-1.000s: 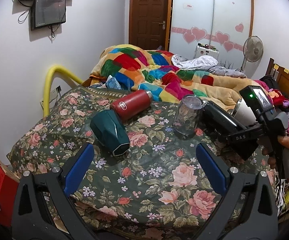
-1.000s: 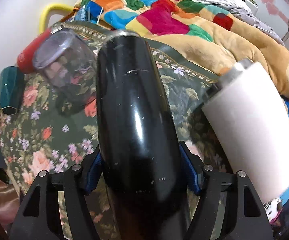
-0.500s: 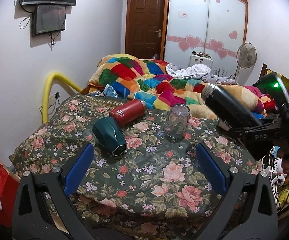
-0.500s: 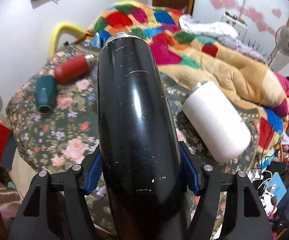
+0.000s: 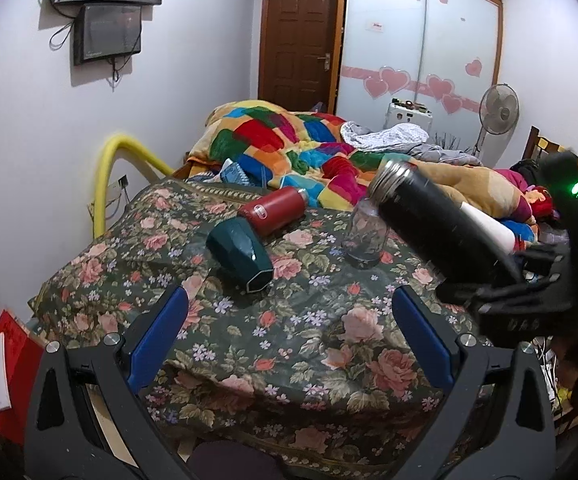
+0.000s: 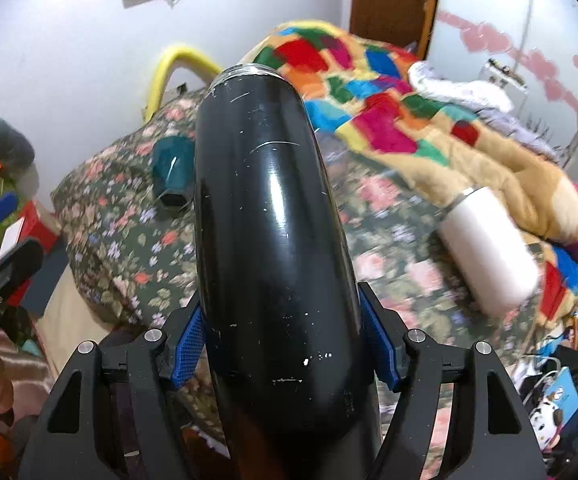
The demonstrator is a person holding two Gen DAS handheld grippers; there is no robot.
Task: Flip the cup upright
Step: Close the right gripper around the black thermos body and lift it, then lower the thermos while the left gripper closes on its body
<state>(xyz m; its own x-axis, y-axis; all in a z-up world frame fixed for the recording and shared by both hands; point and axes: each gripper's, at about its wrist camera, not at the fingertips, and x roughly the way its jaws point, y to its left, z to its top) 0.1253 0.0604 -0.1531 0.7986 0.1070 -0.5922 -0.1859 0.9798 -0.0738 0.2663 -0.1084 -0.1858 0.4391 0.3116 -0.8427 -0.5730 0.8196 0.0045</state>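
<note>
Right gripper: while I compare with a second ago, my right gripper (image 6: 285, 352) keeps its blue pads (image 6: 187, 354) clamped on both sides of the black cup (image 6: 269, 240), near its base.
Black cup: it is held off the bed, tilted, threaded steel mouth pointing up and away from me; a second ago it lay low against the floral bedspread (image 5: 289, 328), and now in the left wrist view the black cup (image 5: 437, 224) hangs in the air at the right, mouth slanting up to the left.
Left gripper: my left gripper (image 5: 289, 336) stands wide open with nothing between its blue pads (image 5: 157, 336), hovering over the near edge of the bedspread, the same as in both earlier frames.
Glass jar: the clear jar (image 5: 365, 236) stands on the bedspread; the cup's mouth now shows above it rather than beside it.
White cup: the white cup (image 6: 489, 248) lies on its side by the tan blanket (image 6: 509, 168), farther from my right camera than a second ago.
Green cup: the green cup (image 5: 241, 252) lies on its side, unmoved.
Red bottle: the red bottle (image 5: 273, 210) lies just behind the green cup, unmoved.
Right view: the background is blurred.
</note>
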